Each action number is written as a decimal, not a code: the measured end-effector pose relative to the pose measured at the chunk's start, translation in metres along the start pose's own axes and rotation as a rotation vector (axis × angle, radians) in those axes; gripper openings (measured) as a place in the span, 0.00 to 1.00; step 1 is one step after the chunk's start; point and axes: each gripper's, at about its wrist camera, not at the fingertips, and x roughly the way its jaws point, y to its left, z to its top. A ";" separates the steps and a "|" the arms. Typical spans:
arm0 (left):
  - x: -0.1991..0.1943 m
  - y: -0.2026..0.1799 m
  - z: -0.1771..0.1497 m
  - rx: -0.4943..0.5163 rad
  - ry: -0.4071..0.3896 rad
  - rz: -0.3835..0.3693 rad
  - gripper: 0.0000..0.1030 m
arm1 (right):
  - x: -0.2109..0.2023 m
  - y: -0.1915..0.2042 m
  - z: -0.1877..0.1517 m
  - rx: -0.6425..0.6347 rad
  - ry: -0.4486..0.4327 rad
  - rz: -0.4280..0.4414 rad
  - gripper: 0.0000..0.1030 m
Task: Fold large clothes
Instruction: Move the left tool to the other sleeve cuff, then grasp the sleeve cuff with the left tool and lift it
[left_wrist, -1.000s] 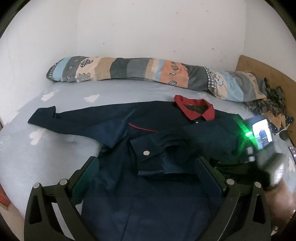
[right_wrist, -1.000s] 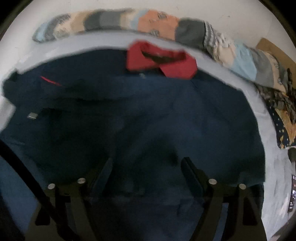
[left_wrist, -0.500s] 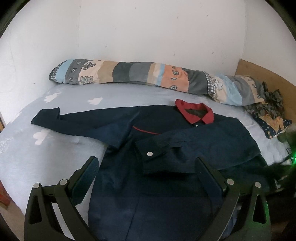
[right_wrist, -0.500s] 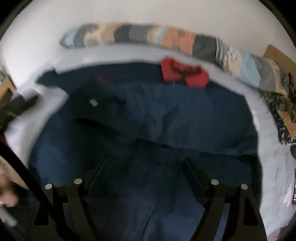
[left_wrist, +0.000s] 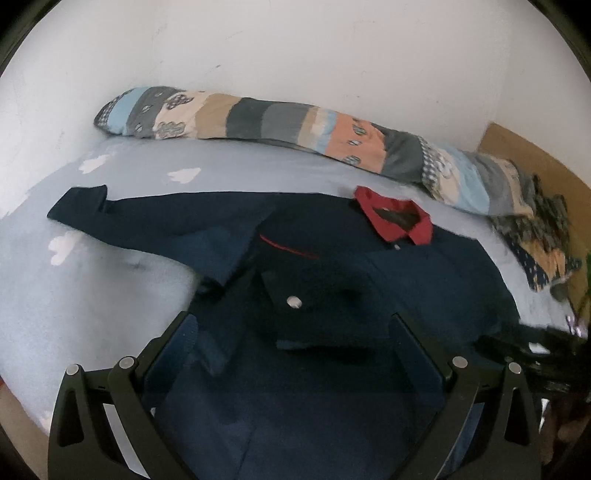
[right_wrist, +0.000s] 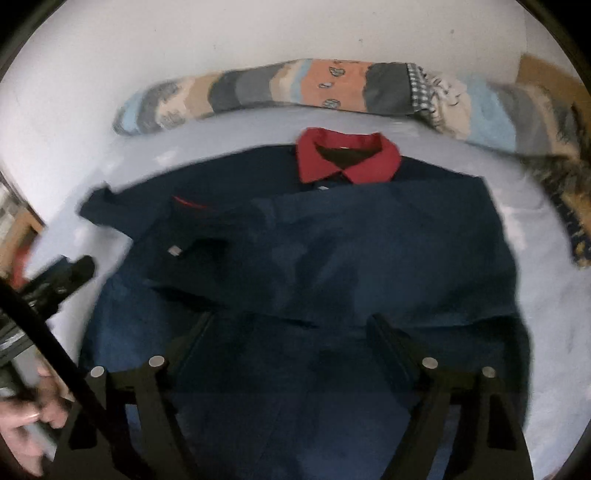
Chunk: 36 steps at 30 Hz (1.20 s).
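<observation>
A navy shirt (left_wrist: 424, 280) with a red collar (left_wrist: 395, 219) lies flat on the bed, front up. One sleeve is folded across the chest, and its cuff (left_wrist: 293, 302) shows a silver button. The other sleeve (left_wrist: 147, 221) stretches out to the left. My left gripper (left_wrist: 291, 325) hovers open over the shirt's lower half, holding nothing. My right gripper (right_wrist: 291, 319) is open too, above the shirt (right_wrist: 369, 251) below the collar (right_wrist: 347, 158). The right wrist view shows the left gripper (right_wrist: 74, 273) at the left edge, held by a hand (right_wrist: 29, 417).
A long patchwork bolster (left_wrist: 295, 125) lies along the white wall behind the shirt. Patterned cloth (left_wrist: 539, 236) is heaped at the right against a brown board (left_wrist: 535, 158). The light blue sheet (left_wrist: 92, 295) is bare left of the shirt, down to the bed's near edge.
My right gripper has risen and drawn back from the shirt, so its view now takes in the whole garment. It has left the middle right of the left view. The folded sleeve stays put.
</observation>
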 end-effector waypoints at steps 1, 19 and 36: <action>0.003 0.005 0.005 -0.014 0.006 -0.002 1.00 | -0.003 -0.002 0.002 0.016 -0.009 0.013 0.83; 0.069 0.265 0.069 -0.620 0.065 -0.035 1.00 | -0.009 -0.016 0.003 0.065 0.002 0.056 0.83; 0.160 0.454 0.073 -1.088 -0.150 -0.190 0.87 | 0.024 0.004 0.002 0.005 0.078 0.048 0.83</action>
